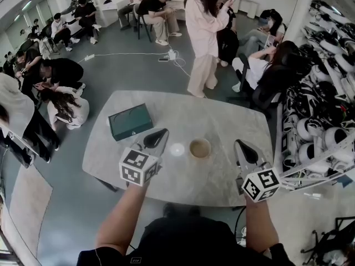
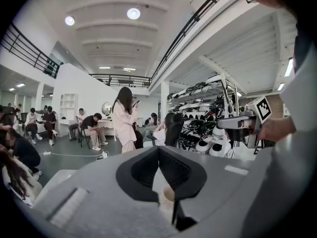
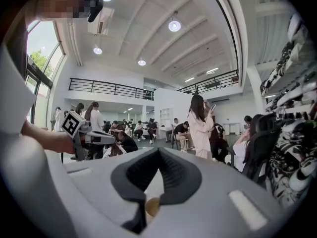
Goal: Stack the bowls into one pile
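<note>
A tan bowl (image 1: 199, 148) stands upright near the middle of the pale marble table (image 1: 222, 121). A small white bowl (image 1: 177, 149) sits just left of it, apart from it. My left gripper (image 1: 164, 131) hovers over the table to the left of the white bowl, jaws shut and empty. My right gripper (image 1: 238, 143) hovers to the right of the tan bowl, also shut and empty. In the left gripper view the jaws (image 2: 158, 150) meet, and a sliver of the tan bowl (image 2: 169, 193) shows below them. The right gripper view shows the same, with shut jaws (image 3: 158, 151) above the tan bowl (image 3: 151, 207).
A dark green box (image 1: 130, 121) lies on the table's left part. A person in pink (image 1: 203, 32) stands beyond the far edge, and seated people (image 1: 260, 65) are at the far right corner. Racks of helmets (image 1: 327, 104) line the right side.
</note>
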